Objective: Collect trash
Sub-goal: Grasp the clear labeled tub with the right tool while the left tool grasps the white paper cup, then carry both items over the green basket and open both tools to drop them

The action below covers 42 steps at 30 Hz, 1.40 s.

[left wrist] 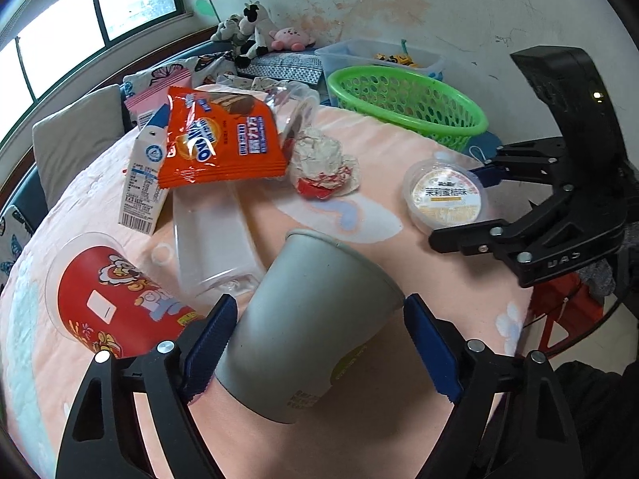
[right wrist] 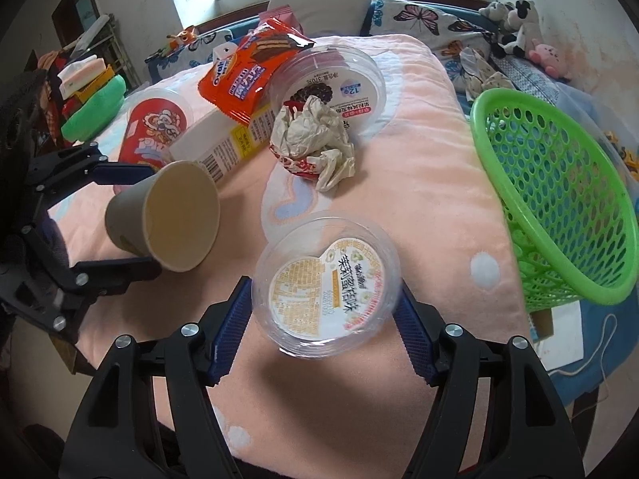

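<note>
A grey paper cup (left wrist: 315, 319) lies on its side on the pink cloth, and my left gripper (left wrist: 319, 303) is shut on it, a blue pad against each side. The right wrist view shows the same cup (right wrist: 171, 215) between the left gripper's fingers (right wrist: 153, 219), mouth towards the camera. My right gripper (right wrist: 321, 287) is shut on a clear plastic dessert tub (right wrist: 325, 283) with a yellow-and-white label, held tilted just above the cloth. In the left wrist view that tub (left wrist: 445, 195) sits between the right gripper's jaws (left wrist: 455, 205). An empty green mesh basket (right wrist: 559, 199) stands at the table's right edge.
More litter lies on the pink cloth (right wrist: 419, 159): an orange snack wrapper (left wrist: 223, 135), a crumpled paper wad (left wrist: 323, 163), a red printed cup (left wrist: 112, 303), a milk carton (left wrist: 143, 175), a clear tray (left wrist: 215, 239) and a clear lidded tub (right wrist: 331, 76). Cushions and plush toys lie behind.
</note>
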### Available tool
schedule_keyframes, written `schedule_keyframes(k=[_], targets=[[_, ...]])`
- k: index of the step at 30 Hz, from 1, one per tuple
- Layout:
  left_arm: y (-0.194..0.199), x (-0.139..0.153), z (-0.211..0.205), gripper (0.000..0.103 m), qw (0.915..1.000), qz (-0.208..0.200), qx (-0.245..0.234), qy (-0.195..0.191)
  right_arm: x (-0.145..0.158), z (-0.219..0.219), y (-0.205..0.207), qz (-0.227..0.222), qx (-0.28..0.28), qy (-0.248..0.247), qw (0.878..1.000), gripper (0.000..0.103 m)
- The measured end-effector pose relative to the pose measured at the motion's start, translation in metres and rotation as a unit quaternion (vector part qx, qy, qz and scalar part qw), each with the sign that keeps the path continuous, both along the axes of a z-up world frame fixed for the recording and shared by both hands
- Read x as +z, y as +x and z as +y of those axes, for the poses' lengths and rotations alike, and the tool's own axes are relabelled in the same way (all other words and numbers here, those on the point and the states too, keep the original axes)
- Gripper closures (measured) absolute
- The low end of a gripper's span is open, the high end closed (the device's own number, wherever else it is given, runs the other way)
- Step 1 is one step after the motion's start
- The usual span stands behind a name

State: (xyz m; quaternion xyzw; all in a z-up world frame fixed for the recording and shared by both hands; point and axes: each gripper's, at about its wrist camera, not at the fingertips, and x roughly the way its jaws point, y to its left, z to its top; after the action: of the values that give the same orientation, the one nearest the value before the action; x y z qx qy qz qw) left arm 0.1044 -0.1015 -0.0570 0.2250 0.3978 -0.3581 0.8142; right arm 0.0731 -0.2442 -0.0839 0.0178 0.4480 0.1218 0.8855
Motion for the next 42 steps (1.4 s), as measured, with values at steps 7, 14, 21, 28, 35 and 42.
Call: schedule_keyframes(k=[7,14,21,28,35,42], targets=[[0.0,0.0,-0.003,0.019,0.9998,0.019,-0.006,-0.005,-0.006,-0.005,0.001,0.004,-0.006,0.0,1.0,0.035],[0.003,-0.006,-0.003,0.017,0.9997,0.011,-0.02,0.009,-0.005,-0.01,0.0,0.006,-0.009,0.015,1.0,0.041],[0.003,-0.011,-0.005,0.025,0.9994,-0.012,-0.015,0.03,0.0,-0.01,-0.002,0.006,-0.011,0.027,1.0,0.041],[0.004,-0.007,-0.002,0.039,0.9997,-0.012,0.001,0.021,0.008,-0.015,-0.005,0.001,-0.017,0.042,0.999,0.041],[-0.006,0.009,-0.001,0.04,0.9997,-0.009,0.017,-0.018,0.024,-0.031,-0.01,-0.02,-0.033,0.052,0.998,0.041],[-0.004,0.038,-0.023,0.04,0.9976,-0.008,0.025,-0.064,0.043,-0.073,-0.006,-0.047,-0.087,0.047,0.994,0.041]])
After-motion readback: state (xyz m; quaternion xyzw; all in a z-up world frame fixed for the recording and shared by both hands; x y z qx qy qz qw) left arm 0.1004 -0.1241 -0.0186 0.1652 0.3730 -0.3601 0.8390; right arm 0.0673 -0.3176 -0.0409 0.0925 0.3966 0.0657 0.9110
